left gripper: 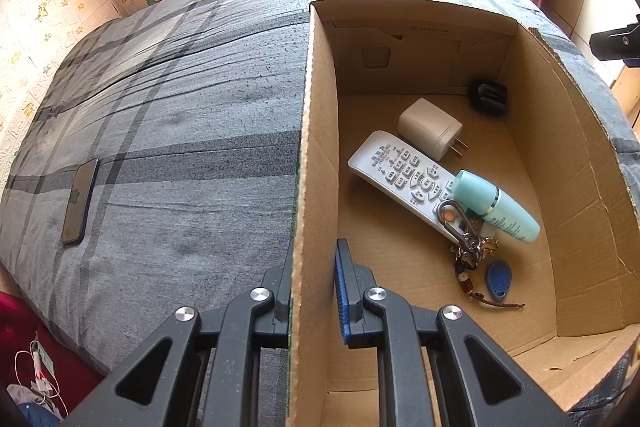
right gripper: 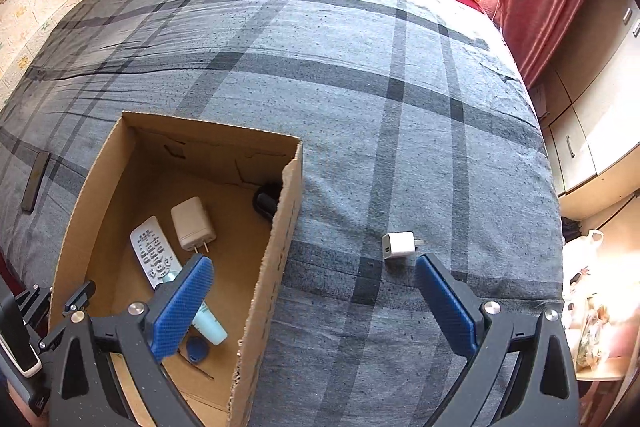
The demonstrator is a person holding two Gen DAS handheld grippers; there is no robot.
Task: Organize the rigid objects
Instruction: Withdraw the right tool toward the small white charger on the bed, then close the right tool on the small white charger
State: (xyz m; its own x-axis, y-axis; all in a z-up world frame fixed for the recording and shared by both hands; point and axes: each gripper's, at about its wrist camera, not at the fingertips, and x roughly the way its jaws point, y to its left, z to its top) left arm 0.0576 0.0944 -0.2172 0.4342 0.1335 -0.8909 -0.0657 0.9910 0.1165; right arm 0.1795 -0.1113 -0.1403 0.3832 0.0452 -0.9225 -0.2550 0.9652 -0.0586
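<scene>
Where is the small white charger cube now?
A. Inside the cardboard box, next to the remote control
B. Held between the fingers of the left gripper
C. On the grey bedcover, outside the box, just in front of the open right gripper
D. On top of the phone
C: the small white charger cube lies on the bedcover, outside the cardboard box, ahead of the open right gripper.

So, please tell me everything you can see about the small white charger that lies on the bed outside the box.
The small white charger is a compact cube of smooth, plastic-looking material. A USB port shows on its left face and metal prongs stick out on the right, so it lies on its side. It rests on the grey plaid bedspread, to the right of the cardboard box and apart from it. Nothing else touches it. The open right gripper hovers just before it, one finger close by.
</scene>
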